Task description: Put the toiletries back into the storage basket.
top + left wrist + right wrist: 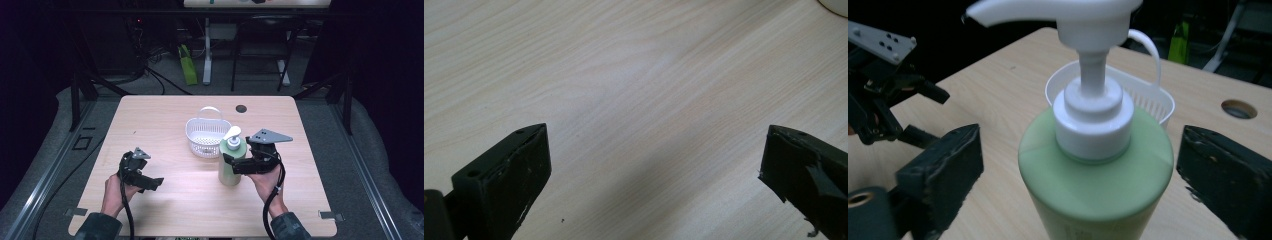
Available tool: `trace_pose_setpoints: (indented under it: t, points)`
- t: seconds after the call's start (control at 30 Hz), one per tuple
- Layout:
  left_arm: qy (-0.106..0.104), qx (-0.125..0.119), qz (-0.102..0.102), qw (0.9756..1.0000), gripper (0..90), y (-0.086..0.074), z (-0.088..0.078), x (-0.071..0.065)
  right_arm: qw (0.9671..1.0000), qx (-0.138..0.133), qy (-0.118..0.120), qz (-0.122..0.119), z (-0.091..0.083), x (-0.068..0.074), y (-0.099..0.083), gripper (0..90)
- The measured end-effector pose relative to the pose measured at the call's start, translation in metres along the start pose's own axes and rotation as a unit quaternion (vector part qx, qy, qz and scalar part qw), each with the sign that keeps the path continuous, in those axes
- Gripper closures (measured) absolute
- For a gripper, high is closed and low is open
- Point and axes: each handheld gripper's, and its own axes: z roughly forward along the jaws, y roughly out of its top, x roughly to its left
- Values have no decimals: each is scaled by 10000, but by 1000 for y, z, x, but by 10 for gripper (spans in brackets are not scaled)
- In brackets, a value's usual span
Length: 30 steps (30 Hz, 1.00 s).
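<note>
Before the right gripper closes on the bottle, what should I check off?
1. Bottle sits between the right gripper jaws: ok.
2. Pads pressing on the bottle: not ok, gaps show on both sides.
3. Bottle upright on the table: ok.
4. Pump head above the jaws, out of their way: ok.
5. Basket apart from the bottle: cannot tell, it stands right behind it.
6. Left gripper open, nothing between its jaws, off to the side: ok.

One green pump bottle (230, 162), one white basket (207, 136) and two grippers, left (150, 184) and right (231, 163), on one table (165, 115).
</note>
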Motion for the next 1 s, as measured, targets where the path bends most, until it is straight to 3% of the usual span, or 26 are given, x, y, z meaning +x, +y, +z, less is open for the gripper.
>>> trace_pose_setpoints:
  t: [0.1, 0.13, 0.3, 0.37, 0.63, 0.77, 1.0]
  points:
    - [-13, 24, 9, 10000, 0, 0, 0, 0, 9999, -120, -14, -31, -1, 1, 1, 151]
    - [-12, 29, 21, 10000, 0, 0, 1, 0, 9998, -191, -24, -57, -1, 1, 3, 228]
    - [-31, 35, 31, 10000, 0, 0, 1, -1, 9988, -487, -86, -31, -4, 0, 4, 336]
    - [-14, 44, 38, 10000, 0, 0, 2, -1, 9975, -696, -108, 4, -7, -1, 5, 420]
    - [-32, 73, 54, 10000, 0, 1, 2, -1, 9951, -980, -147, -70, -9, 2, 10, 609]
    - [-36, 69, 55, 10000, 0, 1, 3, -1, 9946, -1018, -190, -78, -8, 3, 10, 662]
    - [-16, 67, 53, 10000, 0, 1, 3, -2, 9942, -1042, -266, -67, -7, 4, 9, 675]
